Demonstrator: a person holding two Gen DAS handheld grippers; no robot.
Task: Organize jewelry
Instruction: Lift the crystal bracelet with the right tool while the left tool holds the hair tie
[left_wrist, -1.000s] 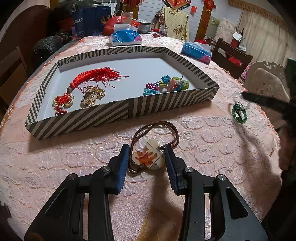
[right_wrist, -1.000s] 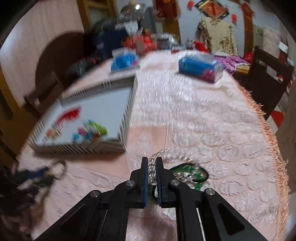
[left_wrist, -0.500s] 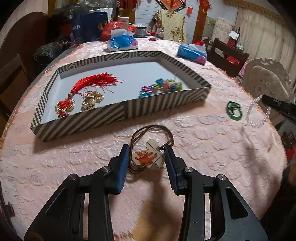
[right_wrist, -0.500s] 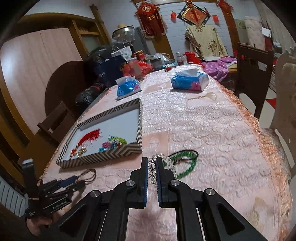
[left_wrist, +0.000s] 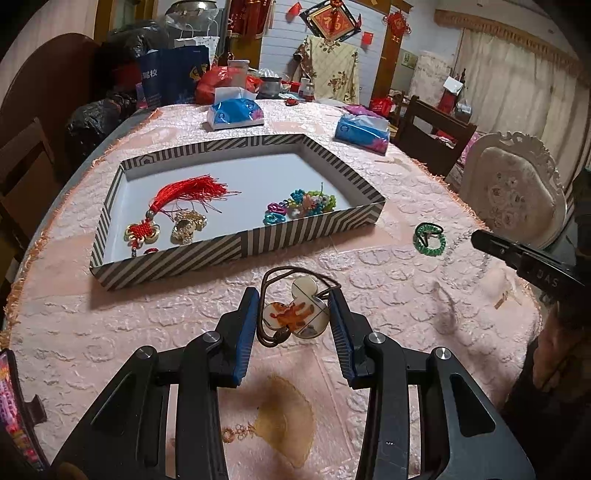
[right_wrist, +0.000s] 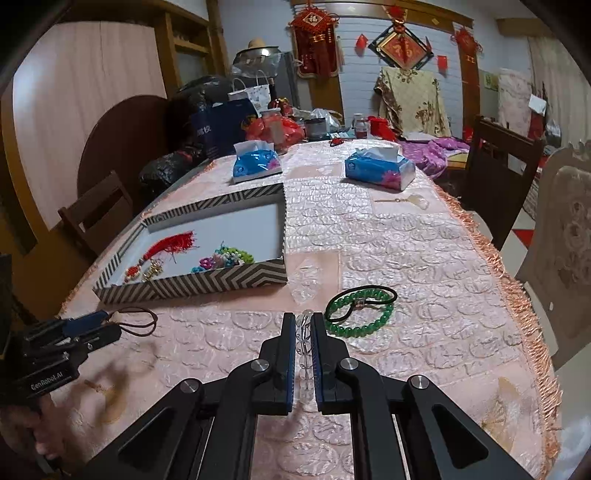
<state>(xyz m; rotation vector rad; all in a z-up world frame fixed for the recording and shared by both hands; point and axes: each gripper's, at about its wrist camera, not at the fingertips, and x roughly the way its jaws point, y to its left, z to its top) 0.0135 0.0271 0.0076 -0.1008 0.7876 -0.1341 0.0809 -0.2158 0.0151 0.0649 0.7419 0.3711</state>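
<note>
Between your left gripper's (left_wrist: 291, 315) blue pads, low centre of the left wrist view, sits the mouse-shaped pendant (left_wrist: 297, 314) on its brown cord (left_wrist: 291, 271). The pads press its two sides, so it's gripped, and the cord loops forward over the pink tablecloth (left_wrist: 147, 314).

In the right wrist view, bottom centre, your right gripper (right_wrist: 303, 332) is clamped nearly shut on a clear bead bracelet (right_wrist: 303, 354). The beads run down the narrow gap between the pads, and more of the strand shows faintly ahead, near the tray's corner.

Just right of that gripper's tips, a green bead bracelet (right_wrist: 360, 314) lies on the cloth, tangled with a black hair tie (right_wrist: 384, 291). In the left view the same pair sits at right of centre (left_wrist: 428, 240).

The striped tray (left_wrist: 240, 247) is in the upper middle of the left view, mid-left in the right view. Inside it:
- A red tassel knot charm (left_wrist: 173, 199) at left.
- A gold trinket (left_wrist: 186, 227) just beside the charm.
- A multicoloured bead cluster (left_wrist: 299, 206) toward the right wall.

Beyond the tray are two blue tissue packs (left_wrist: 236, 114) (left_wrist: 364, 131), well apart. Each gripper also shows at the other view's edge: right one at right (left_wrist: 480, 240), left one at lower left (right_wrist: 107, 321).
</note>
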